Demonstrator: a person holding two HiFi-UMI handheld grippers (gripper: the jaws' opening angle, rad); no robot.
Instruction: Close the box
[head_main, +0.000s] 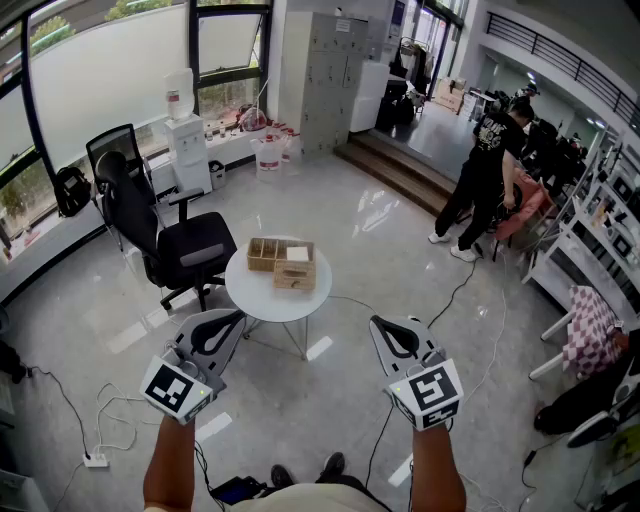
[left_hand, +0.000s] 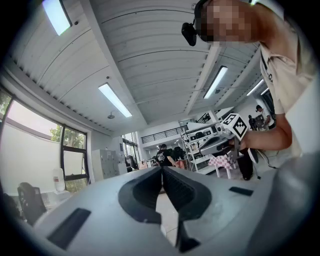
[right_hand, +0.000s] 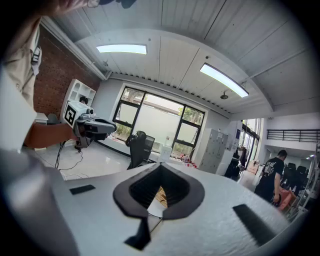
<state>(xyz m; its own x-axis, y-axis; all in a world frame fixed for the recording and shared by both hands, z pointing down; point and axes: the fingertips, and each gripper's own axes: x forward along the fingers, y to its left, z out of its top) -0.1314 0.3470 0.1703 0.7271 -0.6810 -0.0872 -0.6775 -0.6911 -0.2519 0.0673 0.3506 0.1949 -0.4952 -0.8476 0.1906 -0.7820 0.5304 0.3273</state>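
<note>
A wooden box with open compartments stands on a small round white table some way ahead of me. A white piece lies on its right part. My left gripper is held low at the left, well short of the table, its jaws shut on nothing. At the right, my right gripper is also shut and empty, equally far from the box. In the left gripper view the jaws meet and point toward the ceiling. In the right gripper view a bit of the box shows behind the shut jaws.
A black office chair stands just left of the table. A person in black bends over at the far right near shelves. Cables and a power strip lie on the glossy floor. A water dispenser stands by the windows.
</note>
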